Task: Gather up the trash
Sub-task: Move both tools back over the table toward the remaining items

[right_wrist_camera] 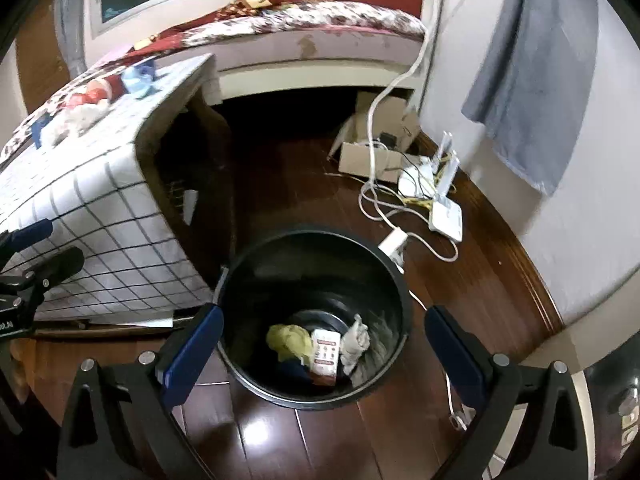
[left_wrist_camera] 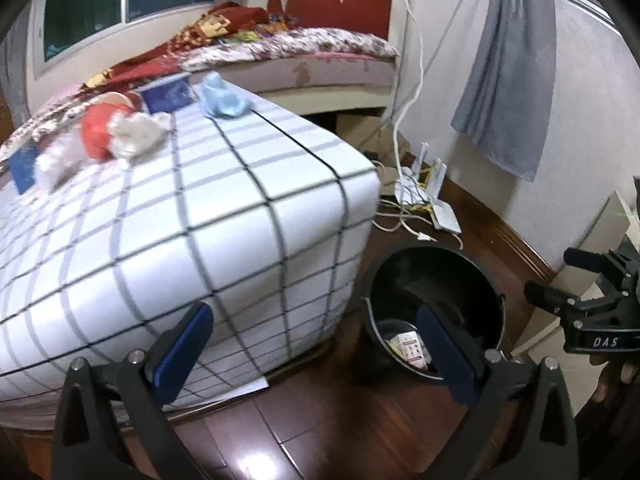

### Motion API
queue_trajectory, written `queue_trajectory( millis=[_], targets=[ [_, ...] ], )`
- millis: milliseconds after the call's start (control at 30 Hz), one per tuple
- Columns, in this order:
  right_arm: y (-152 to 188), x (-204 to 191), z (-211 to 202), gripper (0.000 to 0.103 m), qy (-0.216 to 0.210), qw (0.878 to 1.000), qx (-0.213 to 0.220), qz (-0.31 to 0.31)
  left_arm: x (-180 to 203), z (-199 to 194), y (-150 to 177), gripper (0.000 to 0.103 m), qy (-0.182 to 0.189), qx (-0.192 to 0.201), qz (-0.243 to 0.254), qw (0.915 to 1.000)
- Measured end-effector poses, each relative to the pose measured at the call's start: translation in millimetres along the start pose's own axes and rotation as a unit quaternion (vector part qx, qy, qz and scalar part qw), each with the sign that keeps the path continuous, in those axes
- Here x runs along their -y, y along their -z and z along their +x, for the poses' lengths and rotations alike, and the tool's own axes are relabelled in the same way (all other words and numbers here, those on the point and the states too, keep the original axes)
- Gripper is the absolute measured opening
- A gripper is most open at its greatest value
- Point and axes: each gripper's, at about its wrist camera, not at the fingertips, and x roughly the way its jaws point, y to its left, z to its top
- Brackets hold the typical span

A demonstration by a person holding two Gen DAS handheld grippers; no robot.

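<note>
A: What sits in the black bin point(right_wrist_camera: 316, 280)?

B: In the right wrist view it fills the lower centre of the frame, standing on the dark wooden floor point(right_wrist_camera: 280, 440). At its bottom lie a crumpled yellow wrapper point(right_wrist_camera: 289, 342), a white carton with red print point(right_wrist_camera: 326, 354) and a pale crumpled wad point(right_wrist_camera: 355, 340), all close together.

A: And the jaws?

B: The right gripper point(right_wrist_camera: 320, 348) hangs over the bin with its jaws spread wide and nothing between them. The left gripper point(left_wrist_camera: 316, 348) is likewise wide apart and empty, at the lower centre of its own frame.

A: Any trash outside the bin?

B: Yes, on the table point(left_wrist_camera: 240, 220) with the checked cloth, at the upper left of the left wrist view: a light blue wad point(left_wrist_camera: 222, 98), a white wad point(left_wrist_camera: 136, 132), an orange-red piece point(left_wrist_camera: 96, 134) and a dark blue packet point(left_wrist_camera: 166, 96).
</note>
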Motion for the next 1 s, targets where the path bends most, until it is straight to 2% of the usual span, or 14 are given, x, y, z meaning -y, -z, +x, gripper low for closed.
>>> queue_trajectory(
  millis=[233, 567, 867, 1000],
  targets=[
    [-14.8, -35.6, -11.6, 0.102, -0.023, 0.999, 0.021, -0.025, -21.4, -18.7, -1.7, 0.102, -0.026, 0.018, -0.007, 0.9995],
    [-37.6, -89.6, -19.7, 0.102, -0.063, 0.995, 0.044, -0.057, -72.3, -44.4, 2.5, 0.102, -0.068, 0.034, -0.040, 0.9963],
    [-69.8, -148.3, -20.7, 0.102, -0.106, 0.987, 0.066, -0.096, -126.0, -64.2, 4.0, 0.102, -0.121, 0.047, -0.069, 0.9892],
    [-93.0, -169.0, -18.3, 0.102, -0.119, 0.985, 0.084, -0.094, -154.1, -70.3, -1.8, 0.102, -0.142, 0.051, -0.082, 0.9851]
  ],
)
